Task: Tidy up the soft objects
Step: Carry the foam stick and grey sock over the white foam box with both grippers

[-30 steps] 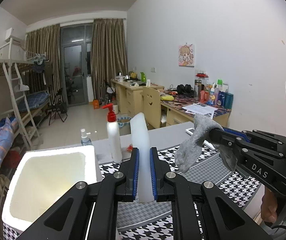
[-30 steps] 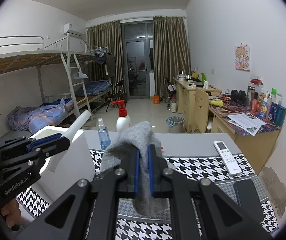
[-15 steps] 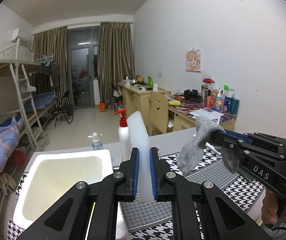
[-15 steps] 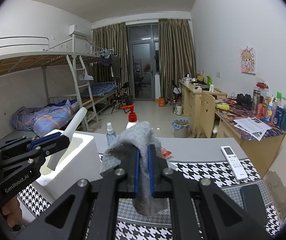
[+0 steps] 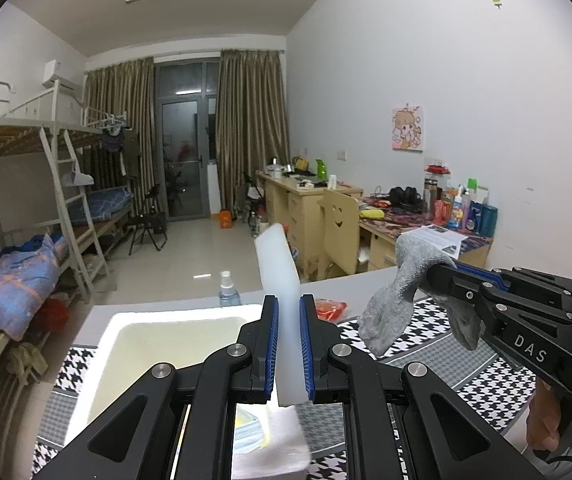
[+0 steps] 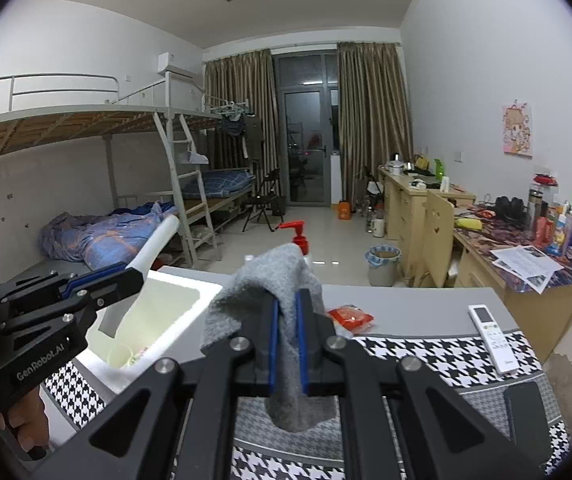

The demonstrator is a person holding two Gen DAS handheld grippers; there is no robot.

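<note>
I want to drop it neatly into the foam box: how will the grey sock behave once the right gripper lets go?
The grey sock droops on both sides of the right gripper, so it is probably floppy and light. It would likely land crumpled, without rolling.

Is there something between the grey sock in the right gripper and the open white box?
Nothing visible. The sock hangs right of the box, whose top is open; the left gripper holds the lid tilted above it.

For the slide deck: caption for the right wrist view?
Right tool grips a gray sock beside the white foam box.
</note>
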